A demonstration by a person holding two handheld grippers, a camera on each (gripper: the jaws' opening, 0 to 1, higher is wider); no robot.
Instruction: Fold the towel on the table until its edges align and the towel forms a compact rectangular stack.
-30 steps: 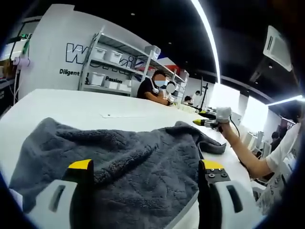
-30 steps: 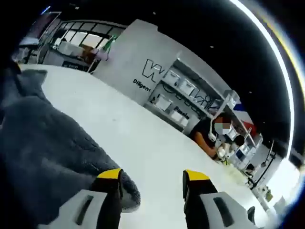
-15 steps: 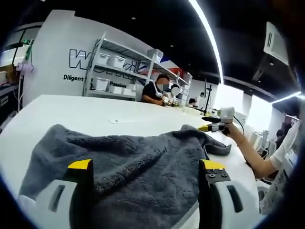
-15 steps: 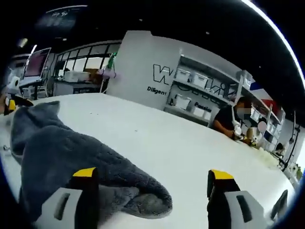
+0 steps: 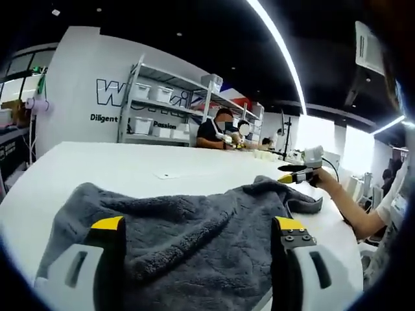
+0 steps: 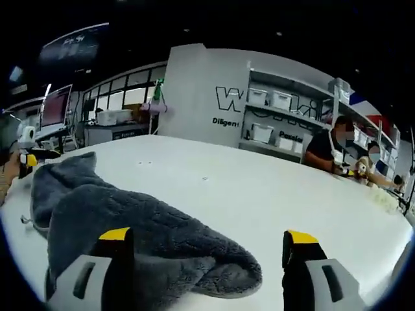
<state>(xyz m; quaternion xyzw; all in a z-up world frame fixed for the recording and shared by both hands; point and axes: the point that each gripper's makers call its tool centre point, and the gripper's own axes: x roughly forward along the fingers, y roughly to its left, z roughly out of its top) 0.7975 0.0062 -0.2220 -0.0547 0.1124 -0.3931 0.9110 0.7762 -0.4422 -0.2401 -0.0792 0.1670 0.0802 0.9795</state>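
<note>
A dark grey towel (image 5: 194, 240) is laid in a rumpled heap on the white worktop (image 5: 130, 162). In the left gripper view its bulk is spread between and beyond the two jaws, with a thick rolled fold running across the middle and one corner trailing out to the right. In the right gripper view the towel (image 6: 130, 227) is seen as a long bunched mass lying to the left, with its rounded end resting between the jaws on the worktop (image 6: 272, 194).

The left gripper (image 5: 198, 223) is held low over the towel with its jaws spread wide apart; nothing is gripped between them. The right gripper (image 6: 207, 234) is likewise spread wide, with the towel's end lying loose between its jaws and not pinched.

In the left gripper view the right gripper (image 5: 299, 173) is also seen at the far right, held in a hand (image 5: 323, 178) beyond the towel's trailing corner; whether it touches the cloth cannot be told at that size.

A shelf unit with white bins (image 5: 159, 107) stands against the far wall, and seated people (image 5: 217, 129) are placed at the worktop's far edge.
</note>
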